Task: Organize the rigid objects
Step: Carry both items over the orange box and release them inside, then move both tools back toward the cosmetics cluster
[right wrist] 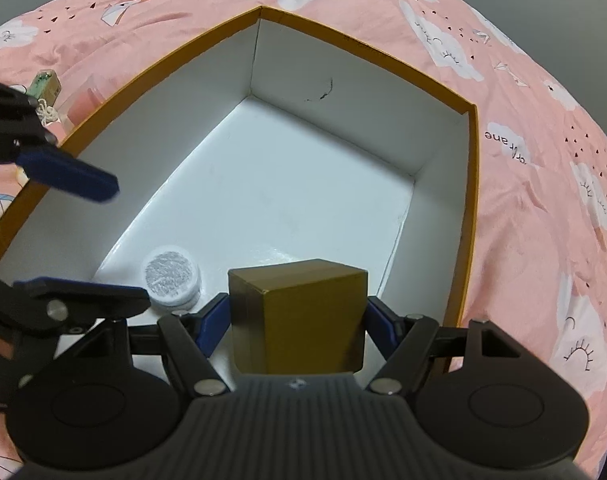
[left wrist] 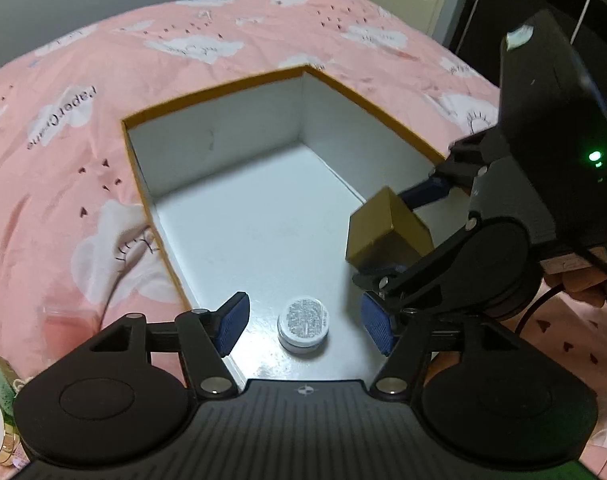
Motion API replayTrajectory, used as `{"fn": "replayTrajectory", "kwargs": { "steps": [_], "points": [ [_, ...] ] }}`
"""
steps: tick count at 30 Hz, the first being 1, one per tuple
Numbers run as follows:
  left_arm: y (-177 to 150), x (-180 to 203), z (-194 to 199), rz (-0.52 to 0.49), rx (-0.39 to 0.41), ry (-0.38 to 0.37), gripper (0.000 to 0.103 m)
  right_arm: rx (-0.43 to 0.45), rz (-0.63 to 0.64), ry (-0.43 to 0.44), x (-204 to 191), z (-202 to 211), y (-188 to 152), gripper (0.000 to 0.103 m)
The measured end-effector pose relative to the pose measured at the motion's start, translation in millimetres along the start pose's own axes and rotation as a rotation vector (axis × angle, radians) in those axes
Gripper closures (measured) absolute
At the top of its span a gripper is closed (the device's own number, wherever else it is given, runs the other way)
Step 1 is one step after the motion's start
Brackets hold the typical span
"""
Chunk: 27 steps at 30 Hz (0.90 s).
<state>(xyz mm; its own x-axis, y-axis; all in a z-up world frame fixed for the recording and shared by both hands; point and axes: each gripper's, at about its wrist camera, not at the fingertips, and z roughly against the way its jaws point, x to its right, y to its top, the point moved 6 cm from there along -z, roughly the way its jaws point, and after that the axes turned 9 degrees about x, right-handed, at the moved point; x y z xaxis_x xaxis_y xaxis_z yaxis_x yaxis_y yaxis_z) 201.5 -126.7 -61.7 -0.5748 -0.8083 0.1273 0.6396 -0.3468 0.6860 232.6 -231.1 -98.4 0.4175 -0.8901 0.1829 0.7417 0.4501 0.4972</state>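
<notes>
A: Item one, the right gripper [right wrist: 297, 320]?
B: It is clamping the gold box [right wrist: 299, 320] between its pads, over the near corner of the orange-rimmed tray [right wrist: 469, 184].
A: Item two, the left gripper [left wrist: 305, 322]?
B: It is hanging wide apart above the white jar [left wrist: 303, 326], which is sitting on the tray floor.

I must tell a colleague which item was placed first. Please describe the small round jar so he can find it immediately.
On the pink bedcover lies an open box, orange outside and white inside. The small round jar sits on its floor near one wall, in front of the open left gripper. It is low, white and grey-topped, unlike the gold carton in the right gripper.
</notes>
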Motion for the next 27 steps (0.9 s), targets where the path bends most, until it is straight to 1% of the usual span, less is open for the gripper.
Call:
{"fn": "replayTrajectory", "kwargs": {
  "steps": [4, 6, 8, 10, 12, 15, 17, 18, 22, 27],
  "points": [
    [3.7, -9.9, 16.8, 0.069, 0.07, 0.014, 0.028, 0.001, 0.012, 0.012, -6.1, -0.8, 3.0, 0.032],
    [6.5, -17.5, 25.8, 0.125, 0.109, 0.017, 0.028, -0.005, 0.024, 0.018, -10.6, -2.7, 4.5, 0.032],
    [8.9, -23.1, 31.5, 0.173, 0.128, 0.032, 0.028, -0.027, 0.031, 0.022, -15.5, -6.4, 5.3, 0.032],
    [11.4, -27.1, 34.9, 0.182, 0.141, 0.061, 0.028, -0.048, 0.04, 0.029, -20.6, -10.3, 5.3, 0.032],
    [11.8, -30.0, 35.3, 0.181, 0.146, 0.079, 0.028, -0.068, 0.047, 0.042, -26.3, -13.6, 4.9, 0.032],
    [11.7, -33.7, 34.0, 0.199, 0.14, 0.079, 0.028, -0.084, 0.043, 0.058, -31.2, -15.8, 5.0, 0.032],
    [10.5, -35.5, 33.6, 0.204, 0.138, 0.077, 0.028, -0.087, 0.035, 0.061, -31.4, -15.7, 5.4, 0.031],
    [9.6, -36.0, 33.6, 0.203, 0.137, 0.077, 0.028, -0.091, 0.031, 0.059, -31.2, -15.5, 5.0, 0.028],
    [6.0, -36.2, 33.9, 0.205, 0.133, 0.075, 0.028, -0.082, 0.024, 0.06, -32.5, -10.4, 5.9, 0.027],
    [3.8, -38.1, 36.0, 0.216, 0.143, 0.083, 0.028, -0.053, 0.003, 0.055, -30.1, -2.5, 11.8, 0.023]
  ]
}}
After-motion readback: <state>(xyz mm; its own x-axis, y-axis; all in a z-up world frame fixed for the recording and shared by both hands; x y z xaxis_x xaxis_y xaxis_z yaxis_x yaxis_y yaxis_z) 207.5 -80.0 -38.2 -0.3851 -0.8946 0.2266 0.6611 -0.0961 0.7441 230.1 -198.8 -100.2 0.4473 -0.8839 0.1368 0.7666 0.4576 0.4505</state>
